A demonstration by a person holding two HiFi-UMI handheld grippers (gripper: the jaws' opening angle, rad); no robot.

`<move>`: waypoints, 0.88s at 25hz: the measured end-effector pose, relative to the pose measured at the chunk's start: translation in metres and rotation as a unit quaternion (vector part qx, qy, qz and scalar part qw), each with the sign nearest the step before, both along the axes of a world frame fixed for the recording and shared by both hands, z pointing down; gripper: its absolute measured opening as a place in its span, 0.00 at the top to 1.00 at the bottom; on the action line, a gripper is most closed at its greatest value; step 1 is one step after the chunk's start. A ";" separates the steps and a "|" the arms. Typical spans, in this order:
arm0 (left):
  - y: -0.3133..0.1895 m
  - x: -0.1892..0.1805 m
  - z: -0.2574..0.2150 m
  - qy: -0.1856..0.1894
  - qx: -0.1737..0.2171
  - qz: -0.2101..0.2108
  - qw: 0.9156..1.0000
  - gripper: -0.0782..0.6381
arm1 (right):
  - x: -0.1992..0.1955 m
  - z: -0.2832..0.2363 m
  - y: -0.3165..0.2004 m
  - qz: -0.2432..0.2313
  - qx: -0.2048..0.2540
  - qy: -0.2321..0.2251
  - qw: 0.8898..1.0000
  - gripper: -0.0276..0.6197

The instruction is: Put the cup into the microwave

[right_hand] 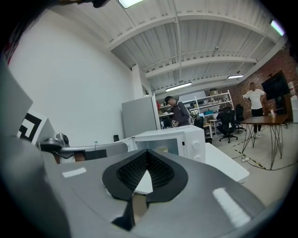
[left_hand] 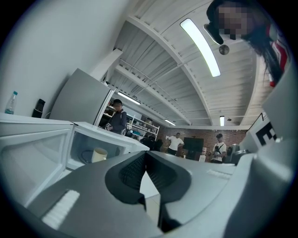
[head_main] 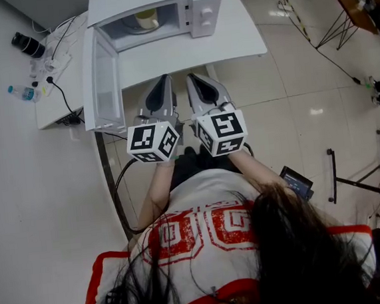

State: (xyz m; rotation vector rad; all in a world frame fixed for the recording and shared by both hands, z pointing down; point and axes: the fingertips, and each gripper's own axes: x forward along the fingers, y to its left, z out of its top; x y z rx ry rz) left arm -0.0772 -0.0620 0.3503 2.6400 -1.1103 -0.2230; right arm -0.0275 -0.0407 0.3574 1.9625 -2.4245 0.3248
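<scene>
A pale cup [head_main: 146, 18] stands inside the white microwave [head_main: 205, 16], whose door [head_main: 105, 79] is swung open to the left. In the left gripper view the cup [left_hand: 98, 154] shows in the lit cavity behind the open door [left_hand: 32, 155]; in the right gripper view the cup [right_hand: 161, 149] is just visible inside the microwave [right_hand: 193, 137]. My left gripper [head_main: 164, 79] and right gripper [head_main: 192, 78] are held side by side at the near edge of the white table [head_main: 239, 39], in front of the microwave. Both are shut with nothing between the jaws, left gripper [left_hand: 145, 156] and right gripper [right_hand: 147, 154].
A side table at the left carries a water bottle [head_main: 22, 92], a black object [head_main: 27, 45] and cables. A dark device [head_main: 295, 183] lies by the person's right arm. Black metal frames [head_main: 338, 20] stand on the floor at the right. Several people stand far back in the room.
</scene>
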 end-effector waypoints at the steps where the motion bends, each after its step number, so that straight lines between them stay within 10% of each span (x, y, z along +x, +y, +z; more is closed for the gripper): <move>1: 0.002 0.002 -0.001 -0.002 0.001 0.002 1.000 0.90 | 0.002 -0.001 0.000 0.002 0.001 0.000 1.000 0.95; 22: -0.003 -0.021 -0.010 -0.008 0.012 -0.012 1.000 0.90 | -0.015 -0.011 -0.013 -0.004 0.016 0.006 1.000 0.96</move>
